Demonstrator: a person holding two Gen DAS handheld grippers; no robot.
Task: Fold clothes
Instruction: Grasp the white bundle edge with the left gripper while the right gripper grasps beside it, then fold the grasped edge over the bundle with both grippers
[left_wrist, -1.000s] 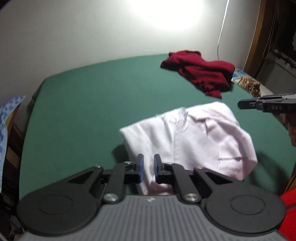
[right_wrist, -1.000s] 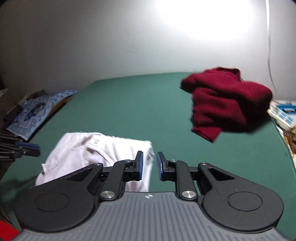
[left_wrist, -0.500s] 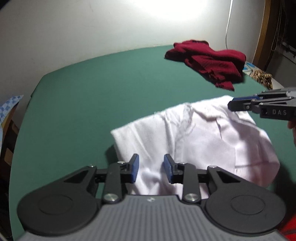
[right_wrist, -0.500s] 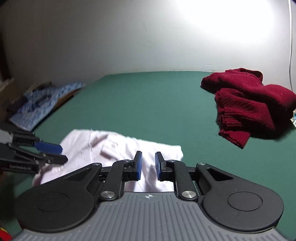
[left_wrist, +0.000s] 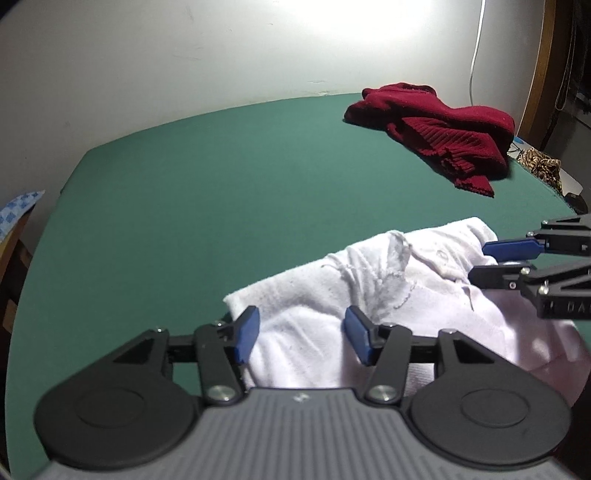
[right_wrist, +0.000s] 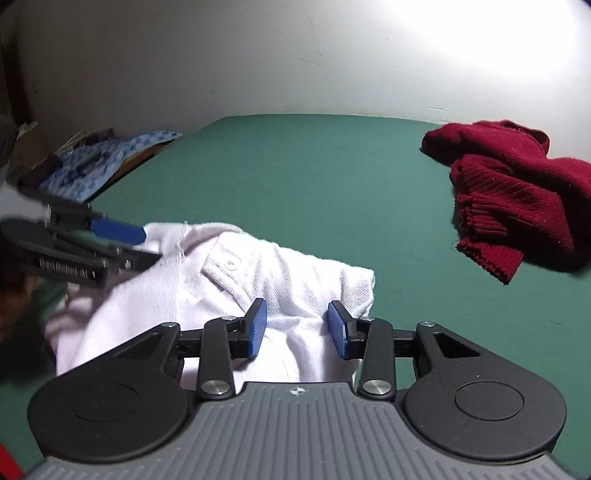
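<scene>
Both tongs, left tongs (left_wrist: 301, 339) and right tongs (right_wrist: 297, 328), have spread wide, releasing the white shirt (left_wrist: 369, 295) beneath them.

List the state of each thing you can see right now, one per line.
Left tongs: open, over the shirt's edge, gripping nothing.
Right tongs: open, over the shirt's other edge.
White shirt: folded, lying on the green surface.
Red sweater: crumpled, unfolded, apart from the shirt.
</scene>
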